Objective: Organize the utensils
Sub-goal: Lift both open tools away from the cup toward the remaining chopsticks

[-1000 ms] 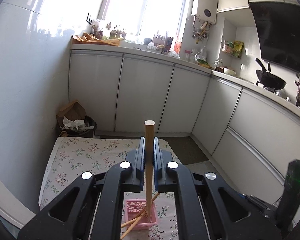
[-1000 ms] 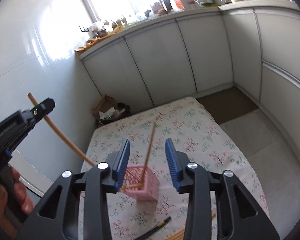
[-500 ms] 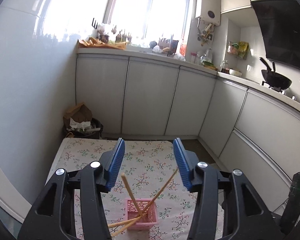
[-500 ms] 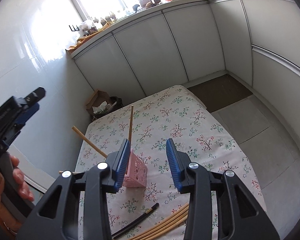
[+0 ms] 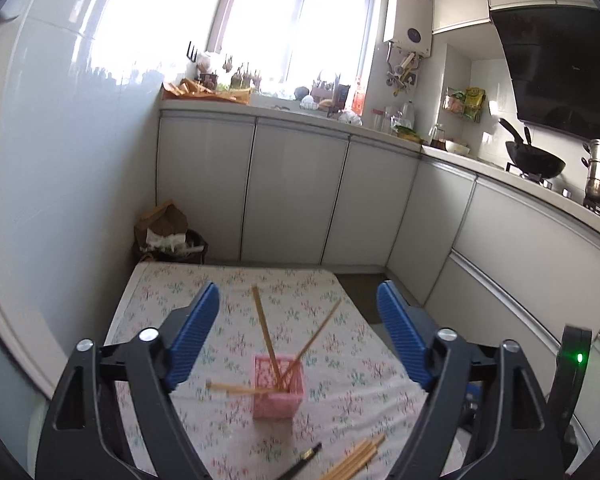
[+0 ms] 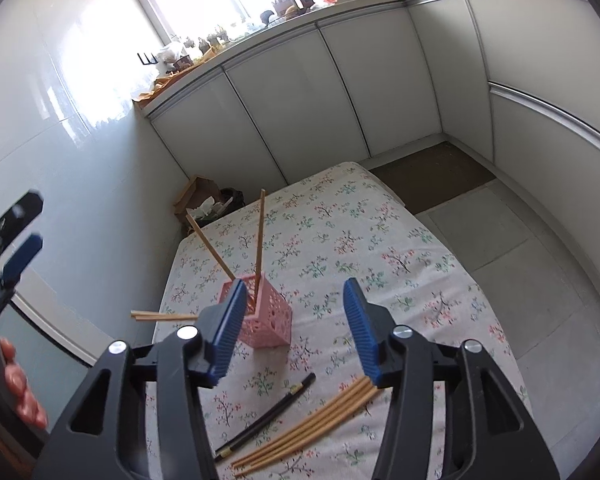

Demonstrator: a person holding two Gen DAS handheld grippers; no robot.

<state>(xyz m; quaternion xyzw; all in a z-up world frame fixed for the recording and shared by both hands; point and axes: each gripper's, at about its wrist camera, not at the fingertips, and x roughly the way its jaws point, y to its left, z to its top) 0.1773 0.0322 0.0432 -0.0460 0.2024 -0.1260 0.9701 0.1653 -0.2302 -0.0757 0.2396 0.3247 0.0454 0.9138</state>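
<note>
Both tongs spread wide and empty above the flowered table.

The left tongs (image 5: 298, 336) hover with their blue pads well apart, holding nothing; the right tongs (image 6: 294, 330) are likewise gaping and empty. A pink basket (image 5: 279, 390) stands on the table (image 5: 340, 368), near its middle. Bamboo chopsticks (image 5: 264, 330) stick out of it: one leans up and to the left, another slants right, and a pair pokes out low toward the left side. Nearer, a bundle of loose sticks (image 6: 312, 424) lies flat on the cloth, with a black chopstick (image 6: 266, 418) just beside it on the left. A bin (image 5: 176, 244) sits on the floor at the table's far left corner.
</note>
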